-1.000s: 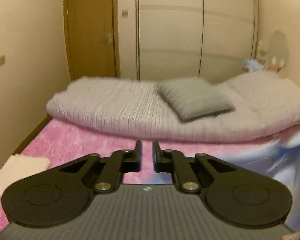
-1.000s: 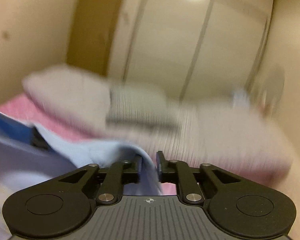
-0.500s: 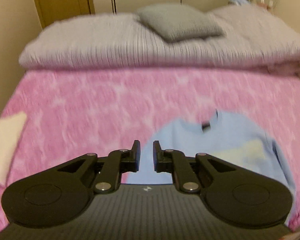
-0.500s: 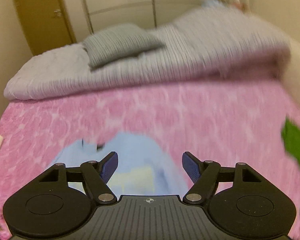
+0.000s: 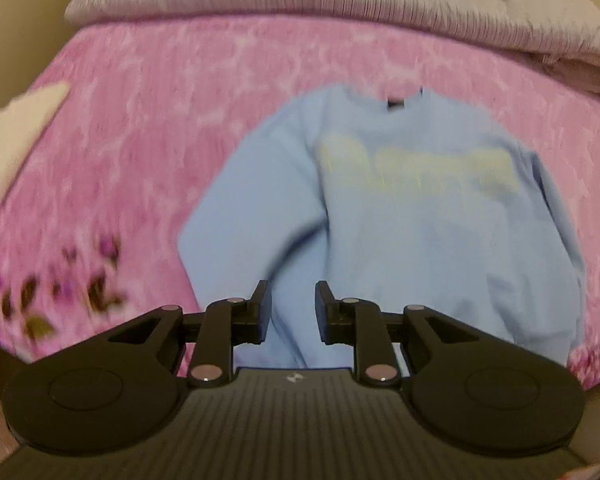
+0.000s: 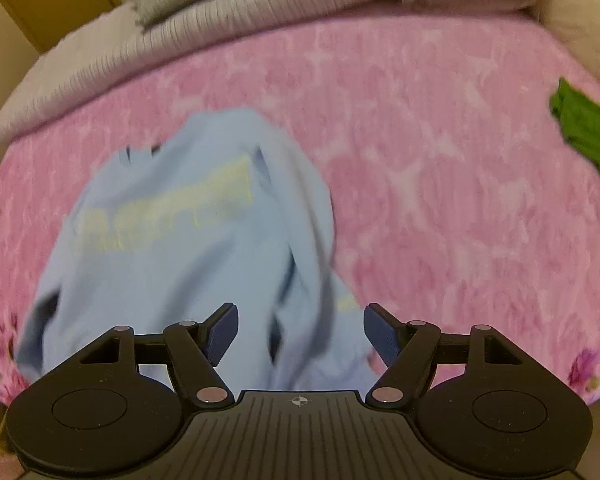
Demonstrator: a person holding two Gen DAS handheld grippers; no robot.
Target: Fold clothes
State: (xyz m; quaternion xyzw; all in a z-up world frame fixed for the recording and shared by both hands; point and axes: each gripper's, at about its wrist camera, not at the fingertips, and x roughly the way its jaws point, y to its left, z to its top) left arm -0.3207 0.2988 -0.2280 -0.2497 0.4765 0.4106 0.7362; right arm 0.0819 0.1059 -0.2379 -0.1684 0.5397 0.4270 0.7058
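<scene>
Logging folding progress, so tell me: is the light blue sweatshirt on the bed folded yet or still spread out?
Spread out, not folded: the light blue sweatshirt lies front up on the pink blanket, print showing, sleeves loosely rumpled at its sides.

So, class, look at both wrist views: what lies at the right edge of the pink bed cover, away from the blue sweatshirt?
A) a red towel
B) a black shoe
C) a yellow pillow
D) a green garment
D: in the right wrist view a green garment lies at the right edge of the pink bed cover, well apart from the light blue sweatshirt.
</scene>
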